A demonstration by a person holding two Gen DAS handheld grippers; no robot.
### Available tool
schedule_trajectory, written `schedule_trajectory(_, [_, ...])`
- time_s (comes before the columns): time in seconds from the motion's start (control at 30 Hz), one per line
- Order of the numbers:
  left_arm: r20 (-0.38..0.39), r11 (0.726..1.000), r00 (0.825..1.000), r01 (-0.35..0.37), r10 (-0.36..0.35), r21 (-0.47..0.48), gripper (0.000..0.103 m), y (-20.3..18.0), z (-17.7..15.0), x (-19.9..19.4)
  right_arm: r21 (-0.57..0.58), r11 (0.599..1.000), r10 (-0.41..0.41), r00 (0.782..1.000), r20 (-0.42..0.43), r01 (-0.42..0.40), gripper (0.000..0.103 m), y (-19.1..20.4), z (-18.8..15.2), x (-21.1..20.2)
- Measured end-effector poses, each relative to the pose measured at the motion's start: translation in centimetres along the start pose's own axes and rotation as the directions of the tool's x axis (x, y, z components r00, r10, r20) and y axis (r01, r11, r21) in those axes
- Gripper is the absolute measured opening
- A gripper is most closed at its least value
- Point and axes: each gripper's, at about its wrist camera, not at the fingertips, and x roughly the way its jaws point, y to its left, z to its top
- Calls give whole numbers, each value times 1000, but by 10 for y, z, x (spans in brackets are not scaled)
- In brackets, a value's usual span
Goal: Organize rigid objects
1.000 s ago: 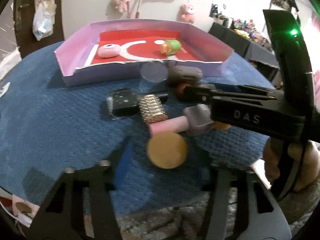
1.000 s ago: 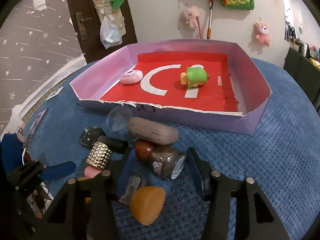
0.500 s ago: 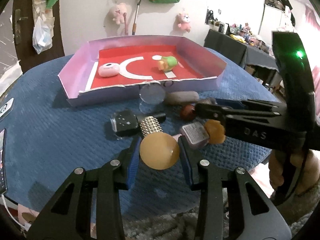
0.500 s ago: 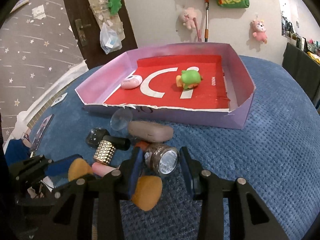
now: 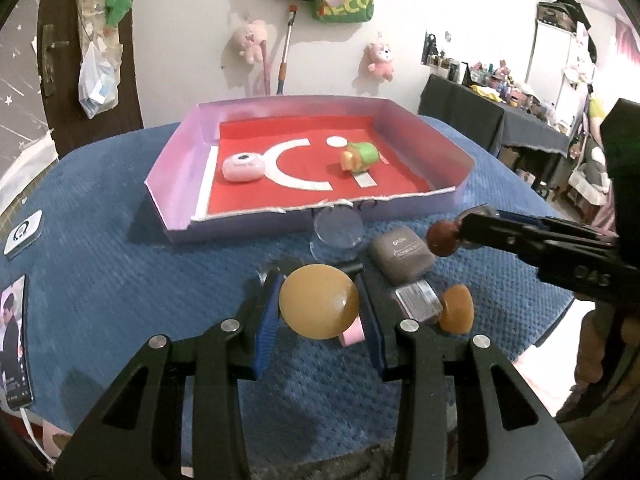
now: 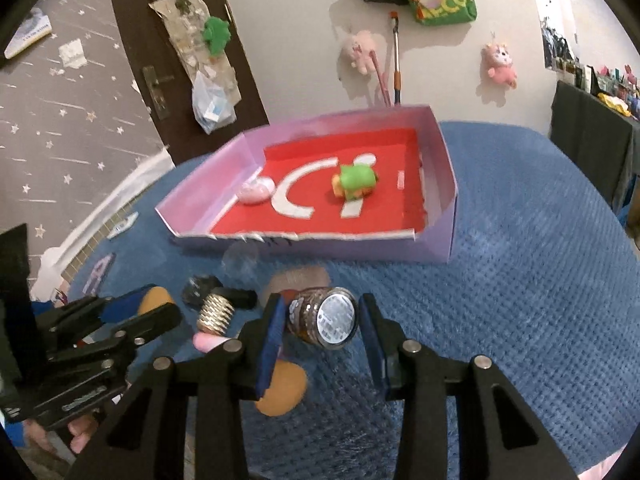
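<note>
Left gripper clamps an amber dome-shaped piece; right gripper grips a glittery bottle — both clear of the blue worktop. Carry each level over the purple tray wall — release low, apart from the green toy.

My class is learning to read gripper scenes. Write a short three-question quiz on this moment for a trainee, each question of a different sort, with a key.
1. True or false: the purple tray already holds a green toy and a pink case.
2. What does the left gripper hold?
A. a grey pouch
B. an amber egg-shaped piece
C. a phone
3. Fill in: the right gripper is shut on a glittery ______ with a round red cap.

Key
1. True.
2. B: the amber egg-shaped piece sits between its blue pads.
3. Bottle: the bottle faces the right camera base first; the red cap shows in the left view.
</note>
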Motion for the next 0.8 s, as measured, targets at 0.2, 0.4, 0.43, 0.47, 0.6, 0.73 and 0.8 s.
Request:
schedule_trajectory(0.2, [-11,1000,1000,-5,6,4,36,4,8,8,-17,1000,3,1000,13,-3,41,7,7,-2])
schedule_trajectory(0.4, [-8,1000,1000,-10,10,15,36,6,17,13,-20,1000,20,1000,14,-20,40,10,9,-1])
schedule_trajectory(0.43, [-10,1000,1000,-8,9,14,36,7,19,14,-24,1000,21,1000,17,-20,41,10,11,-1])
schedule_trajectory(0.47, [-12,1000,1000,-6,6,13,36,7,20,15,-26,999,21,1000,20,-20,40,11,12,-2])
schedule_trajectory(0.6, [-17,1000,1000,6,-5,8,36,9,27,19,-27,999,25,999,27,-24,40,11,16,-1])
schedule_trajectory(0.73, [-10,1000,1000,5,-5,8,36,10,34,23,-25,999,30,999,26,-29,40,10,20,1])
schedule_trajectory(0.8, [-8,1000,1000,5,-5,7,36,12,39,24,-26,999,31,999,26,-31,40,10,22,2])
